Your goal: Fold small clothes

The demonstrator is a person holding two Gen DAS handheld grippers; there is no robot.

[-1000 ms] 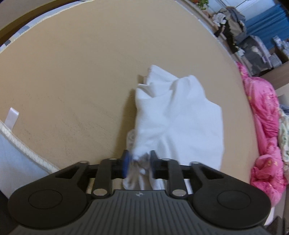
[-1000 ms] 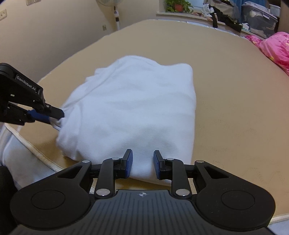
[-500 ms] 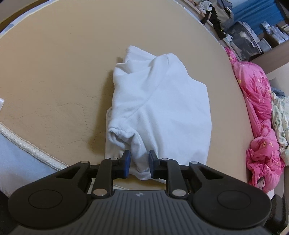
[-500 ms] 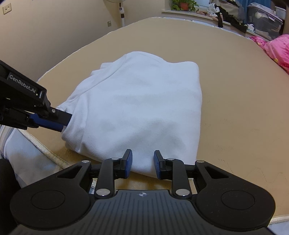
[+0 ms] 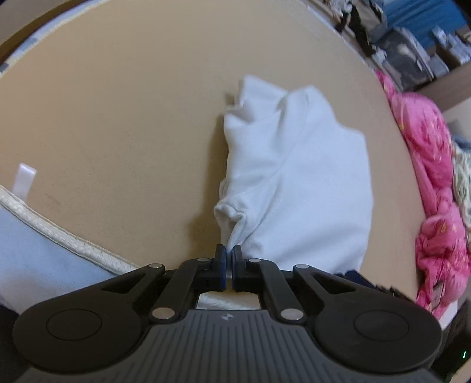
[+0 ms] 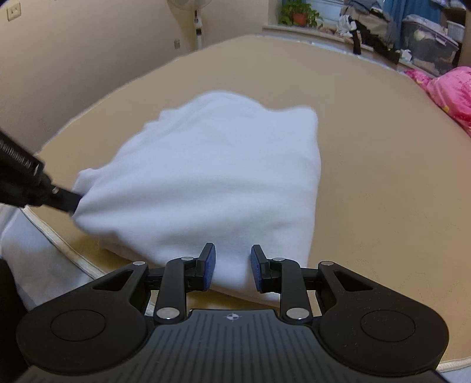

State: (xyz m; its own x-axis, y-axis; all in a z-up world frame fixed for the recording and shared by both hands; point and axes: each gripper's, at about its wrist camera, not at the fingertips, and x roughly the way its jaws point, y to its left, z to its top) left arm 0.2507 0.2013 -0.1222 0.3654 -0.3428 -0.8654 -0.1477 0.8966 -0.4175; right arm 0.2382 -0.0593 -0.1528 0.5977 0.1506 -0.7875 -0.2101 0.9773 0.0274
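Observation:
A white garment [image 5: 297, 182] lies loosely folded on the tan mattress [image 5: 117, 123]. My left gripper [image 5: 229, 252] is shut on the garment's near left corner and pulls it taut. In the right wrist view the garment [image 6: 212, 176] fills the middle, and the left gripper [image 6: 69, 203] shows at the left edge, pinching that corner. My right gripper [image 6: 232, 262] is open, its blue-padded fingers on either side of the garment's near edge, which lies between them.
A pink quilt [image 5: 429, 188] is bunched along the mattress's right side. The piped mattress edge [image 5: 59, 232] runs close at the left front. A fan [image 6: 198, 26], a potted plant [image 6: 298, 14] and storage boxes [image 6: 429, 50] stand beyond the far side.
My left gripper has closed on the garment's corner and drawn it back toward the mattress edge. The right gripper stays open at the near edge.

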